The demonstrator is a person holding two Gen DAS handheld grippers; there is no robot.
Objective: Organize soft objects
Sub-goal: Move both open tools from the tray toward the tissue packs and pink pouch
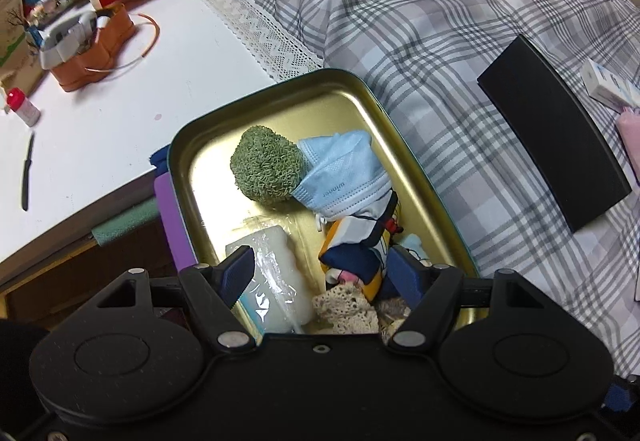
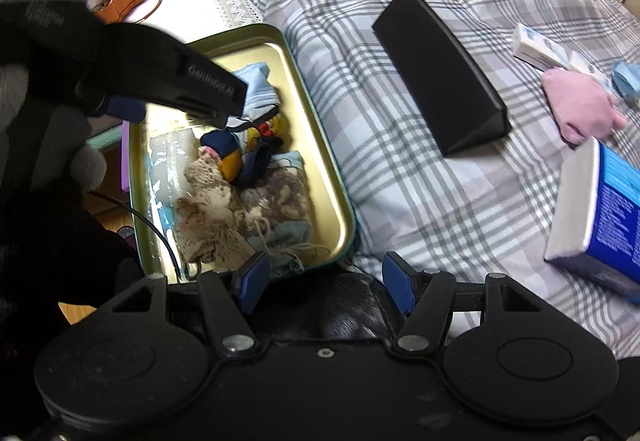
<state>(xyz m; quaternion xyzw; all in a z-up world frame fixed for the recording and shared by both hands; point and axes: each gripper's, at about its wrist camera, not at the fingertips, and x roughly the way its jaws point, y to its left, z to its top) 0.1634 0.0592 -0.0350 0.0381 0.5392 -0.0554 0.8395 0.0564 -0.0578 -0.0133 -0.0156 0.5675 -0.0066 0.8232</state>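
Tin half-filled on the bed, both tools hovering empty.

Gold tin (image 1: 362, 97) packed with green scrubber (image 1: 266, 165), blue mask (image 1: 344, 173) and lace; long axis running away from the cameras. Left tool (image 1: 324, 275) and right tool (image 2: 322, 281) moderately wide, gripping nothing. Pink cloth (image 2: 580, 109) lying well apart on bedspread (image 2: 400, 181). Likely snag: catching mask loops, dragging contents out.

One gold tin (image 1: 224, 129) holds one green scrubber (image 1: 266, 165), one blue face mask (image 1: 344, 169) and one lace cloth (image 1: 346, 307). On the bed: one black case (image 2: 440, 81), one pink cloth (image 2: 580, 111), two boxes, one white (image 2: 538, 49) and one blue (image 2: 604, 217).
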